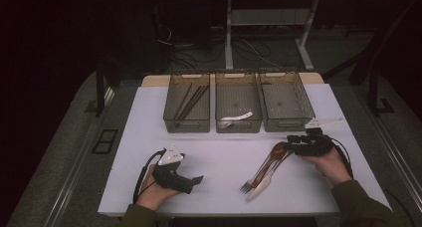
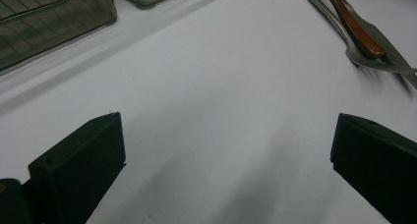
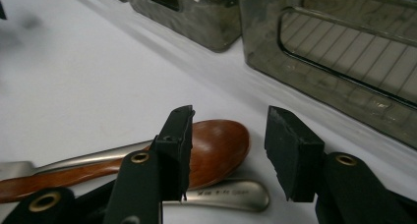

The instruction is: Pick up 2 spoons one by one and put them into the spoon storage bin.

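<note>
Over wooden spoon (image 3: 216,148): right gripper (image 3: 228,150) half open (nothing gripped).

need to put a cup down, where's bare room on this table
Bare sheet lies between the left gripper and the cutlery pile, running up to the three bins. The left edge beside the chopstick bin is also free. It is crowded at the right, where the right gripper stands by the wooden spoon.
</note>
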Action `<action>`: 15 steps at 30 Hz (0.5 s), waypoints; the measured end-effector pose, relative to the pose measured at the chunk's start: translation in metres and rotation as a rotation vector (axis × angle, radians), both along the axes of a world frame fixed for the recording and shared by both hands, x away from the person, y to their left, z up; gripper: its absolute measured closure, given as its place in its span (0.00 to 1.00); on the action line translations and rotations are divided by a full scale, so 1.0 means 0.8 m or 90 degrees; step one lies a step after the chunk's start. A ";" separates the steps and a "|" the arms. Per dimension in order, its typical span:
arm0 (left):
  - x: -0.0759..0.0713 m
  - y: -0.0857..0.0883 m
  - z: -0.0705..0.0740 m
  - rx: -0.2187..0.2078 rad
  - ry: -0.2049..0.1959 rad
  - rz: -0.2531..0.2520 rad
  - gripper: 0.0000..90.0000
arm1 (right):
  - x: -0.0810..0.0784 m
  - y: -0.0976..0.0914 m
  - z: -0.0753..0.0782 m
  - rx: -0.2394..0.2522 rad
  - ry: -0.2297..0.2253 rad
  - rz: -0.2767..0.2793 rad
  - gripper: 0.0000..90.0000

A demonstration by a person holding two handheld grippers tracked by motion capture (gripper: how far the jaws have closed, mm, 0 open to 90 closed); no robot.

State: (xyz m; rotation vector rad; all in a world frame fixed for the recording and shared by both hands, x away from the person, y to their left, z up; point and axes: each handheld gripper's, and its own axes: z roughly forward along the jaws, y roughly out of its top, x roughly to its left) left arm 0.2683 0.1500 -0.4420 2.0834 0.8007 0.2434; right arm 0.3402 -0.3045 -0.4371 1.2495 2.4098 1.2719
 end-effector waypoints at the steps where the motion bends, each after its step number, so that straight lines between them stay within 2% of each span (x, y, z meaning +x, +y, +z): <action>1: 0.000 0.000 0.000 0.001 0.001 0.000 0.00 | 0.003 0.000 -0.002 0.004 0.002 -0.001 0.59; 6: 0.000 -0.001 -0.001 0.002 0.002 -0.005 0.00 | 0.010 0.000 -0.012 0.016 0.030 0.000 0.63; 15: 0.001 -0.002 -0.001 0.010 0.005 -0.012 0.00 | 0.014 0.001 -0.023 0.029 0.062 0.007 0.72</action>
